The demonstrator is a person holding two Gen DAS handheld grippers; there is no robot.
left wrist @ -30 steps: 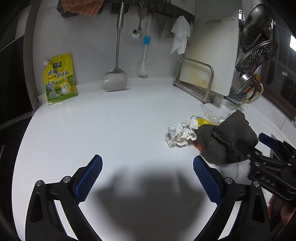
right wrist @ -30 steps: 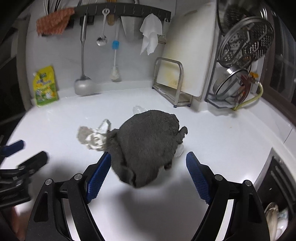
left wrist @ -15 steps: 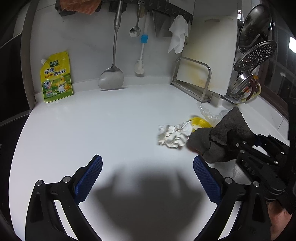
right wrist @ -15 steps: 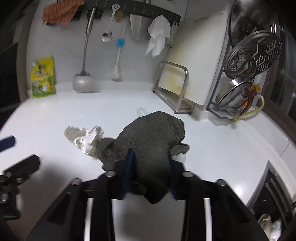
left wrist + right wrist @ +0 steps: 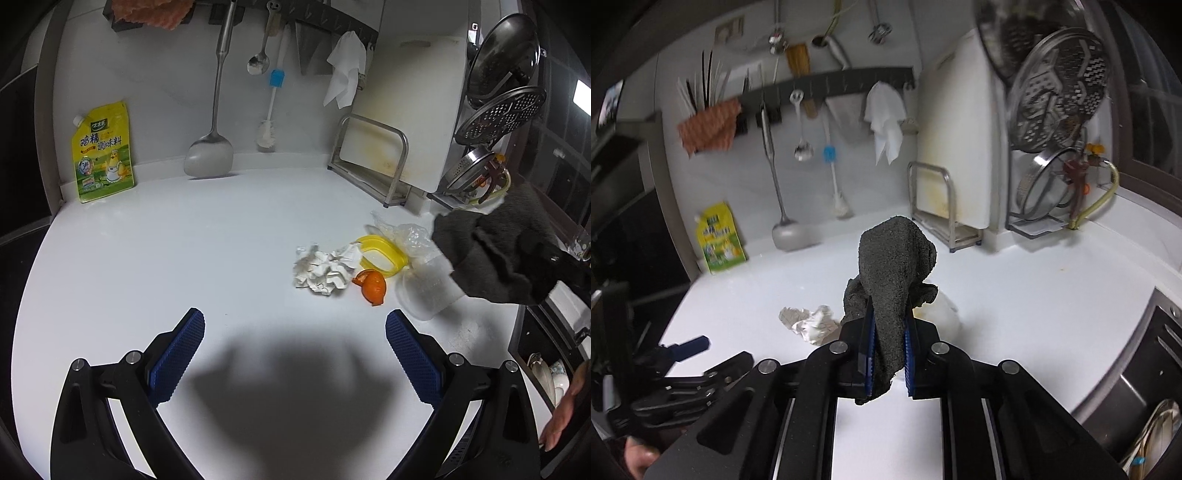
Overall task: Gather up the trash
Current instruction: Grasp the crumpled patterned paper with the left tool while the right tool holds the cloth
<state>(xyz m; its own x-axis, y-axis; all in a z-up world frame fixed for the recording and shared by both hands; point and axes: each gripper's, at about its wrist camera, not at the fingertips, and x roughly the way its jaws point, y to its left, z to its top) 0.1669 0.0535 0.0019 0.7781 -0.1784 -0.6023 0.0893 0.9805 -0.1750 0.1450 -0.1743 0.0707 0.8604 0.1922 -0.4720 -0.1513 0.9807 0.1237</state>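
1. Dark grey cloth (image 5: 894, 258), looped towel texture.
2. White crumpled tissue (image 5: 322, 271), at nine o'clock of the orange peel (image 5: 371, 286).
3. Yellow ring (image 5: 382, 251), at twelve o'clock of the peel.
4. Blue ridged pads (image 5: 177, 356).
5. Yellow-green seasoning pouch (image 5: 103, 151).

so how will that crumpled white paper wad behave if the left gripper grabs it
The crumpled white paper wad looks light and will probably squash under the pads, given its loose folds. It may skid on the smooth white counter if nudged. It touches the orange peel piece, which could get dragged along.
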